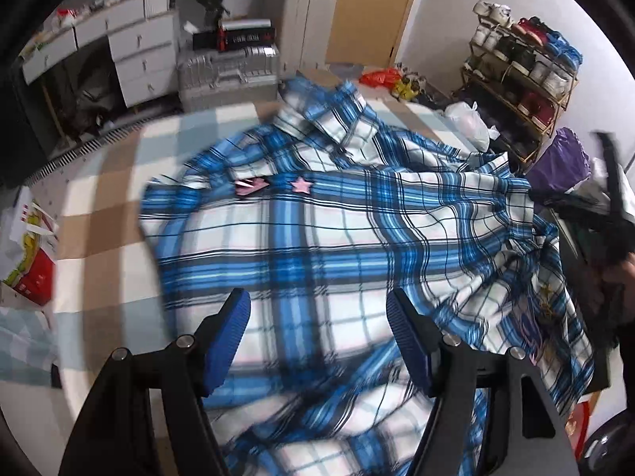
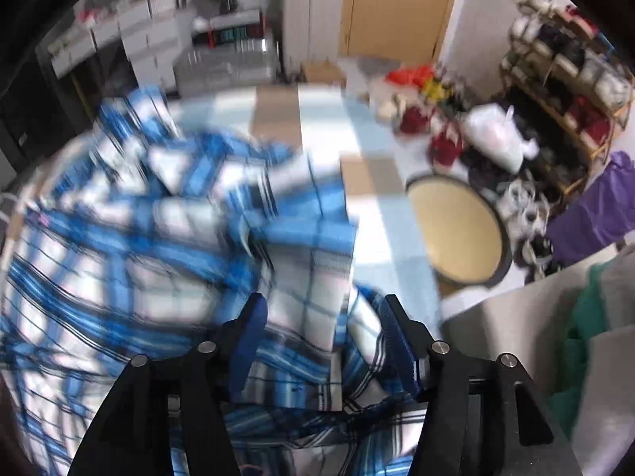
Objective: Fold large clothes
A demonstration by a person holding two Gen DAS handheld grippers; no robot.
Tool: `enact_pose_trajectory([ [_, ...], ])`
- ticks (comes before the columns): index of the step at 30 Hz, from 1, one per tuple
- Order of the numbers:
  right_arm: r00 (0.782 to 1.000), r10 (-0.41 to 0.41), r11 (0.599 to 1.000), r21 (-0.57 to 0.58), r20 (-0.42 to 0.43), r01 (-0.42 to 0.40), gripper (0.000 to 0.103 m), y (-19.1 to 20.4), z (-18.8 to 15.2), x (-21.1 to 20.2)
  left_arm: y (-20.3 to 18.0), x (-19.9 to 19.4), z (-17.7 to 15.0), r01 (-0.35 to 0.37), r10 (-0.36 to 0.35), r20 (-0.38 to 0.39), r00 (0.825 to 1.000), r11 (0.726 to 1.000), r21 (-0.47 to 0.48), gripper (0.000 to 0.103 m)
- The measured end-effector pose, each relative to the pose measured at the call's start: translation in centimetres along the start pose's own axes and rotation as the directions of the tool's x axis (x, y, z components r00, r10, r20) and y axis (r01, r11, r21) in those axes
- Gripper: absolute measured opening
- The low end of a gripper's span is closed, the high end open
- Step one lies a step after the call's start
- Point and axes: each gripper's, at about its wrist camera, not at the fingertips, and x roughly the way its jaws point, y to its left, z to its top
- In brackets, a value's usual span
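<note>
- Lying spread across the bed [image 1: 99, 214], the plaid shirt [image 1: 317, 230] fills most of the left wrist view, its collar at about 12 o'clock and its hem running under the left gripper [image 1: 317, 341] at 6 o'clock.
- That puts the shirt's long axis roughly on the 12-to-6 line, along the way the left jaws point.
- The left jaws stand apart over flat cloth; nothing sits pinched between the blue pads [image 1: 228, 337], so I read them as open and empty.
- Two pink patches [image 1: 274, 186], one a star, lie at about 11 o'clock from those jaws, well up the shirt's body.
- In the right wrist view the shirt [image 2: 158, 238] is blurred and bunched, lying mostly toward 9 to 11 o'clock.
- A folded edge of it reaches down between the right gripper [image 2: 321, 341] jaws. These jaws are spread too; cloth lies in the gap, but I cannot see the pads pressing it, so I judge it loose.
- The rumpled right side of the shirt [image 1: 535, 277], at 3 o'clock in the left view, hangs toward the bed's edge and is nearer the right hand.
- My guess is that the coming move needs that side taken by the right jaws and carried toward 9 o'clock, across the long axis.
</note>
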Motion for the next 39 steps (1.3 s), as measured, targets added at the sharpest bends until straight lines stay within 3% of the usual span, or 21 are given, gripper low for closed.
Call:
enact_pose_trajectory([
  [2,0.995,0.057,0.998,-0.019,0.076,-0.056,0.089,1.2,0.6,-1.5,0.1,2.6,0.0,0.013,-0.015,-0.067,0.998,0.999,-0.033,0.067],
  [5,0.99,0.123,0.985,-0.127,0.07,-0.114,0.092,4.5,0.6,-0.4,0.2,5.5,-1.1,-0.013,0.003,-0.139,0.99,0.998,-0.068,0.066],
  [7,0.995,0.099,0.978,-0.184,0.026,-0.093,0.091,5.8,0.1,1.8,-0.5,5.6,-1.9,-0.047,0.046,-0.097,0.994,0.999,-0.008,0.067],
  [10,0.996,0.042,0.978,-0.202,-0.078,-0.057,0.09,6.1,-1.1,6.4,-1.1,5.7,-2.4,-0.092,0.098,-0.114,0.989,0.994,0.056,0.067],
  [11,0.993,0.04,0.977,-0.202,-0.112,-0.062,0.091,5.8,-1.7,7.7,-1.0,5.5,-2.2,-0.093,0.1,-0.126,0.987,0.994,0.056,0.067],
  [12,0.996,0.053,0.978,-0.197,-0.072,-0.067,0.092,5.5,-1.6,7.2,-1.0,5.2,-1.9,-0.086,0.093,-0.136,0.986,0.995,0.052,0.067],
  [14,0.993,0.053,0.979,-0.193,-0.106,-0.073,0.088,5.2,-1.0,6.8,-1.0,3.4,-0.5,-0.031,0.035,-0.092,0.995,0.998,0.047,0.067],
  [15,0.994,0.07,0.979,-0.186,-0.087,-0.086,0.079,5.1,-0.6,6.1,-1.2,2.5,0.3,-0.023,0.025,-0.052,0.998,0.999,0.047,0.068],
  [17,0.991,0.131,0.975,-0.18,0.003,-0.129,0.08,5.0,0.7,3.7,-1.6,1.3,2.3,-0.061,0.06,0.021,0.998,0.996,0.057,0.069],
  [19,0.988,0.132,0.976,-0.183,0.076,-0.116,0.084,5.5,1.9,2.5,-1.9,2.3,4.0,-0.114,0.114,0.012,0.993,0.991,0.072,0.071],
  [21,0.993,0.102,0.98,-0.177,0.055,-0.091,0.087,6.3,2.8,3.3,-1.3,5.0,5.3,-0.173,0.177,-0.048,0.983,0.982,0.078,0.071],
  [22,0.997,0.082,0.982,-0.171,0.005,-0.08,0.087,6.5,3.1,4.8,-0.7,6.3,5.2,-0.177,0.181,-0.087,0.98,0.983,0.055,0.071],
  [24,0.998,0.037,0.986,-0.163,-0.053,-0.046,0.086,6.7,2.9,6.8,1.6,9.3,4.5,-0.112,0.099,-0.2,0.975,0.992,-0.054,0.071],
  [26,0.997,0.016,0.984,-0.177,-0.074,-0.029,0.087,7.1,1.8,8.2,1.8,9.1,3.9,-0.117,0.11,-0.134,0.985,0.992,-0.043,0.075],
  [29,0.997,-0.016,0.973,-0.229,-0.077,-0.002,0.088,8.2,1.3,8.5,1.6,8.8,3.5,-0.121,0.116,-0.155,0.981,0.993,-0.019,0.077],
  [34,0.997,0.079,0.982,-0.171,0.005,-0.077,0.086,7.0,1.6,5.3,0.4,4.1,1.9,-0.059,0.057,-0.078,0.995,0.998,-0.024,0.077],
  [36,0.996,0.078,0.985,-0.154,0.046,-0.071,0.087,6.1,0.8,3.8,0.1,3.9,0.2,-0.073,0.072,-0.104,0.992,0.997,-0.005,0.077],
  [38,0.998,0.07,0.988,-0.138,0.006,-0.069,0.087,4.9,-0.5,4.3,0.2,5.8,-1.2,-0.056,0.056,-0.164,0.985,0.998,0.007,0.076],
  [39,0.999,0.049,0.989,-0.141,-0.023,-0.052,0.087,4.6,-1.0,4.9,0.3,6.3,-2.1,-0.079,0.083,-0.164,0.983,0.996,0.029,0.077],
])
